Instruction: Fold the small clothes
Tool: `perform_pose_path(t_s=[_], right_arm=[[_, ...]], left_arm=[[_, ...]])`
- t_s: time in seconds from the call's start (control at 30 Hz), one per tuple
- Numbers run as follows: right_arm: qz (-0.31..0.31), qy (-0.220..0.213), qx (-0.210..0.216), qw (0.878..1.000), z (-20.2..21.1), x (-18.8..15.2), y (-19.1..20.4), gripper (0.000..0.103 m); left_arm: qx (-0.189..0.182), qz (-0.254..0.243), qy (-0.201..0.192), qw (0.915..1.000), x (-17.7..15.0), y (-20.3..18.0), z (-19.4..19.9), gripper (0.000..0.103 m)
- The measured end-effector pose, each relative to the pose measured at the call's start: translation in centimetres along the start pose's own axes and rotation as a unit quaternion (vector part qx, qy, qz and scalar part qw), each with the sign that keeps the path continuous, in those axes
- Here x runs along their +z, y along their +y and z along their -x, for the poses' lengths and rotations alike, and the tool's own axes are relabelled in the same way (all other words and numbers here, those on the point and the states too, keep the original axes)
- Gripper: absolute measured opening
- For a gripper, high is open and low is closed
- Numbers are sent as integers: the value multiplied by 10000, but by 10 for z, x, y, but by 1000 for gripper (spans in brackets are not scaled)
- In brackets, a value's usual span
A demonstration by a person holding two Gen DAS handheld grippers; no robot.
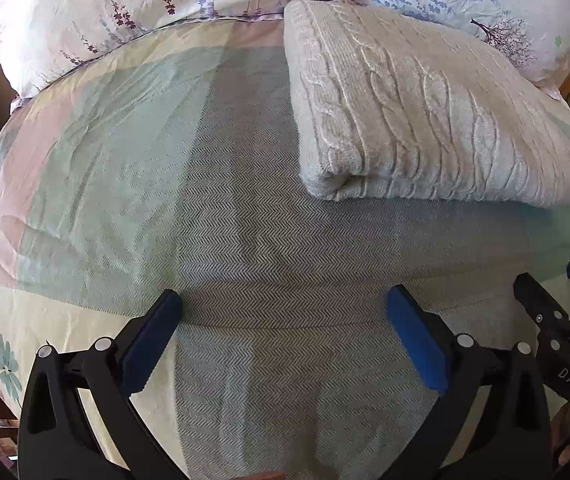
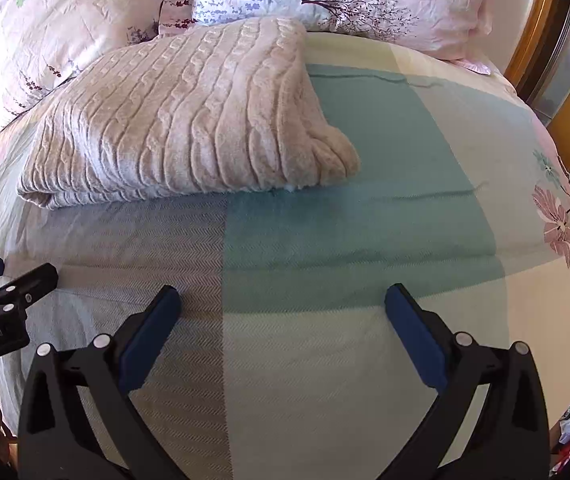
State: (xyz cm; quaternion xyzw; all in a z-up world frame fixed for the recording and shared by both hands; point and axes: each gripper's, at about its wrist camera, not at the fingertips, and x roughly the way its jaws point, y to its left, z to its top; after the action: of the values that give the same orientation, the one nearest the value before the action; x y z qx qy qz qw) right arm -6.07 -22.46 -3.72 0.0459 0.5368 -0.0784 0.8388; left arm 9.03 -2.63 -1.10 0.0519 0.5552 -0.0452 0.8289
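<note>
A folded cream cable-knit garment (image 1: 417, 108) lies on the bed ahead of both grippers; it also shows in the right wrist view (image 2: 181, 120), up and to the left. My left gripper (image 1: 285, 300) is open and empty, low over the grey herringbone patch of the bedspread, well short of the garment. My right gripper (image 2: 283, 298) is open and empty over the teal and cream patches. The right gripper also shows at the right edge of the left wrist view (image 1: 557, 288), and the left gripper at the left edge of the right wrist view (image 2: 9, 276).
The bed has a patchwork bedspread (image 1: 105, 168) in grey, teal, cream and pink. Floral pillows (image 1: 125, 8) lie along the far side behind the garment, also in the right wrist view (image 2: 325, 0). Wooden furniture (image 2: 565, 80) stands at the right.
</note>
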Motion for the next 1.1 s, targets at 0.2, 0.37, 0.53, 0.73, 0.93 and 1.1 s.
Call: perform_pose_path(t_s=[0.2,0.37,0.53,0.73,0.93,1.1], right_arm=[[-5,25,2,10000,0,1,0,101],[2,18,8,10000,0,1,0,101],[-13,6,5,10000,-1,1,0,101],[-6,-21,5,10000,0,0,-1,101],[-6,-26,6,10000,0,0,-1,101],[-7,-26,5,10000,0,0,-1,101]], left_arm=[[18,-4,-183,9998,-7,-2,2,102],[15,-3,-140,9999,-8,-4,3,102],[14,-5,-115,9999,-7,-4,3,102],[9,-11,-102,9999,-3,-1,0,102],[2,-22,-60,10000,2,1,-4,102],[-2,-27,-31,10000,5,3,-6,102]])
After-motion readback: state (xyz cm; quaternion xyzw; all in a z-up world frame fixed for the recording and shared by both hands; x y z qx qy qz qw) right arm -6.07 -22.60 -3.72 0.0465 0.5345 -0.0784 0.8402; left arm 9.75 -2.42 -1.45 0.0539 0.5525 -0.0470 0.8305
